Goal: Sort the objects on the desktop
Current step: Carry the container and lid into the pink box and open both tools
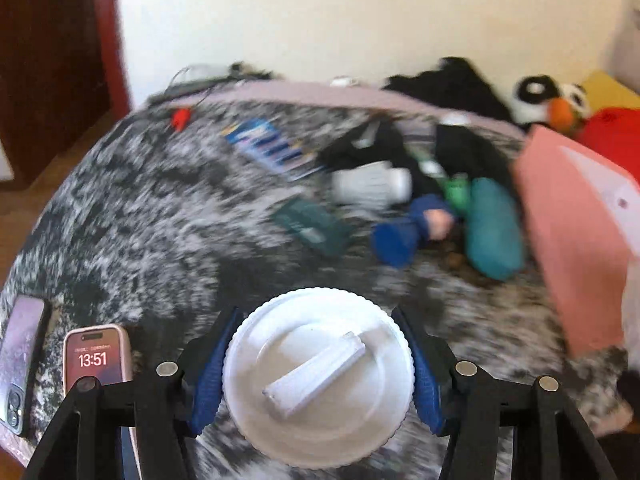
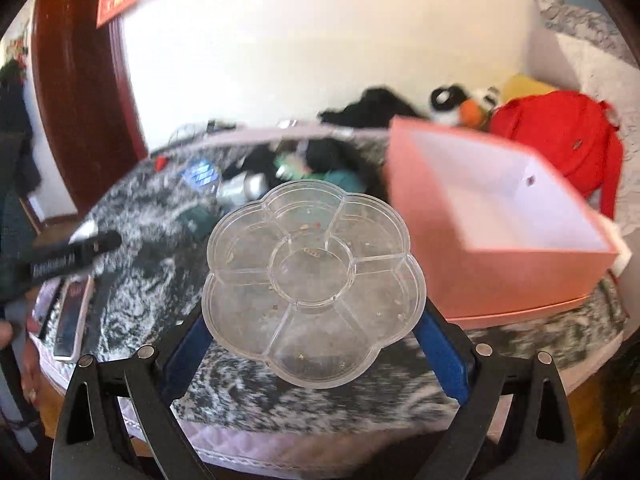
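My left gripper (image 1: 316, 340) is shut on a round white ribbed lid with a flip spout (image 1: 320, 376). Its blue pads (image 1: 208, 376) press on both sides, and the lid hangs above the mottled black-and-white tablecloth (image 1: 160, 220). A clear flower-shaped compartment tray (image 2: 312, 276) is held tilted above the table's front edge, with my right gripper (image 2: 316, 332) shut on it. The right blue pads (image 2: 444, 356) show under the tray's rim on either side. An open pink box (image 2: 500, 220) stands just right of the tray and looks empty. It also shows at the right in the left wrist view as the pink box (image 1: 572, 240).
Two phones (image 1: 94, 356) lie at the table's near left. A blurred pile sits mid-table: a blue card pack (image 1: 268, 146), a dark green box (image 1: 312, 226), a grey roll (image 1: 372, 188) and a teal pouch (image 1: 494, 228). A red bag (image 2: 560, 140) and a plush toy (image 1: 552, 100) lie beyond.
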Demonstrator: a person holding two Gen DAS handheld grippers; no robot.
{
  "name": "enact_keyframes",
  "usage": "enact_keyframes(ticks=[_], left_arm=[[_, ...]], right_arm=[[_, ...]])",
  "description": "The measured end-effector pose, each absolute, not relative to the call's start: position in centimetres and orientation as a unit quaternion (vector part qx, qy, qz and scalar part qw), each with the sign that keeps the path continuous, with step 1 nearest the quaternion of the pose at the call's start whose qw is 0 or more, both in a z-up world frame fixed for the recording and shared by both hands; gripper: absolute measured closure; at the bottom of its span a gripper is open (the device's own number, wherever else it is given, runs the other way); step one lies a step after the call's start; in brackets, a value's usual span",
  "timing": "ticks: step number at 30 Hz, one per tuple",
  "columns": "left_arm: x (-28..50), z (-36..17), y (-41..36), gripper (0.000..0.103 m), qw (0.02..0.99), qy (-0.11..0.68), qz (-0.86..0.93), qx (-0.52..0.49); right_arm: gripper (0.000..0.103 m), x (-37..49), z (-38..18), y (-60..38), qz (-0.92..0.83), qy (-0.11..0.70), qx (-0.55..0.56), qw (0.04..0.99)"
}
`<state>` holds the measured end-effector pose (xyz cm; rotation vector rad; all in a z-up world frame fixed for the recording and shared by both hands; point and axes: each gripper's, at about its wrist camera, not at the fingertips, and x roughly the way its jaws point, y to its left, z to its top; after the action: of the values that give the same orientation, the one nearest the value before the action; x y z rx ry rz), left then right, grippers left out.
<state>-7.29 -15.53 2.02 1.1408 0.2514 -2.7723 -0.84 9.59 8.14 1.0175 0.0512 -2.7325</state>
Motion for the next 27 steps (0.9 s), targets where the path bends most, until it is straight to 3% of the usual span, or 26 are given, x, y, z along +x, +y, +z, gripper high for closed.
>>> enact_keyframes(ticks=[9,19,21,25,27], left_arm=[[-8.6,11.0,-3.2,0.038,-0.048,0.034,-0.945,0.321],[-19.2,15.1,13.8,0.038,-0.161,-0.015,-0.938,0.308],[-21.7,14.5,15.4,0.034,-0.161,-0.006,-0.93,0.331],[-22.5,13.9,13.7,0.013,-0.132,0.017,-0.931,0.34],[-21.7,13.6,12.1,0.011,-0.122,0.021,-0.934,0.334]], right_arm=[[0.006,-0.9,14.3,21.6,-0.958,-0.045,0.282,0.022],[0.006,-9.8,18.6,34.8,-0.961,-0.109,0.251,-0.044],[0.005,-13.1,18.2,35.9,-0.955,-0.105,0.276,-0.014],[0.0,-16.6,16.9,37.3,-0.948,-0.095,0.303,0.0],[0.0,-16.0,16.1,38.1,-0.946,-0.111,0.304,0.001]])
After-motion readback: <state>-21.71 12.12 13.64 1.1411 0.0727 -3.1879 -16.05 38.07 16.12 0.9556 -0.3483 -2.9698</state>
